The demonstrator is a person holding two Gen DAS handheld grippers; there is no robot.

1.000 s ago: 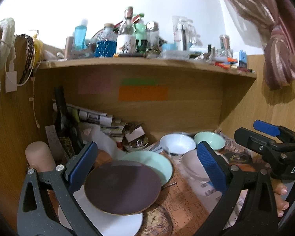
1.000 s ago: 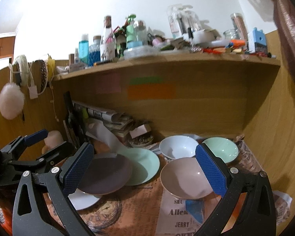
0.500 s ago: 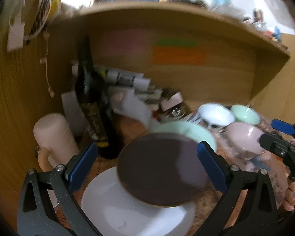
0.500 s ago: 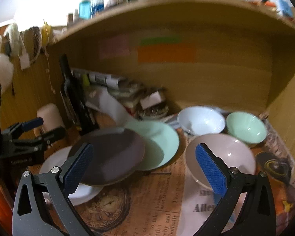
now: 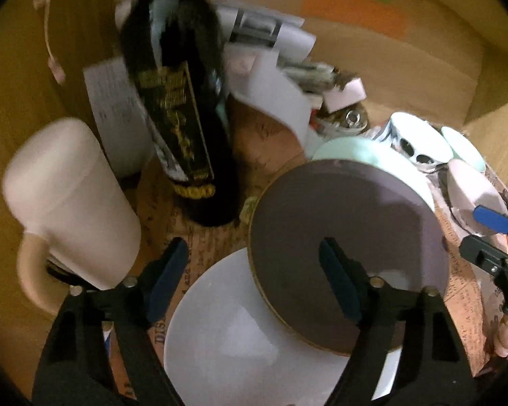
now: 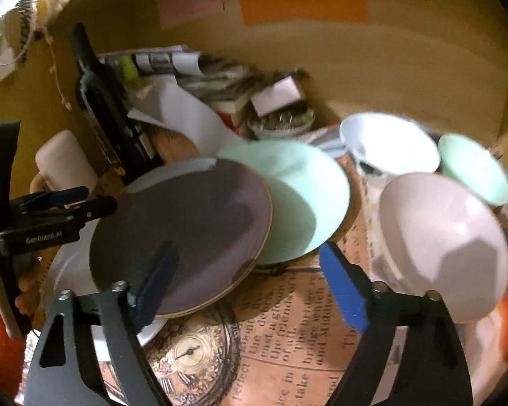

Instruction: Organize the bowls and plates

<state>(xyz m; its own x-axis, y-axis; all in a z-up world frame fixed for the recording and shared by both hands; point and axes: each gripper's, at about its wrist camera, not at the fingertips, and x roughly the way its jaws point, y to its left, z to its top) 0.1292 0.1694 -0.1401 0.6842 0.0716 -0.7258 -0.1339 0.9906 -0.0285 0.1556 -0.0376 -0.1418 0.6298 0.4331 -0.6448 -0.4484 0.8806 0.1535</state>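
Over the white plate point(image 5: 240, 338), left gripper point(image 5: 254, 277) fingers closing, dark plate point(image 5: 348, 223) edge between them, untouched.

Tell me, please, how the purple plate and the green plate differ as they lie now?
The purple plate is dark and matt; the green plate is pale mint and glossier. The purple plate lies on top, resting partly on a white plate and overlapping the green plate's edge; the green plate sits underneath, further back towards the bowls. The purple plate looks tilted, the green plate flatter. Both are round, shallow and empty.
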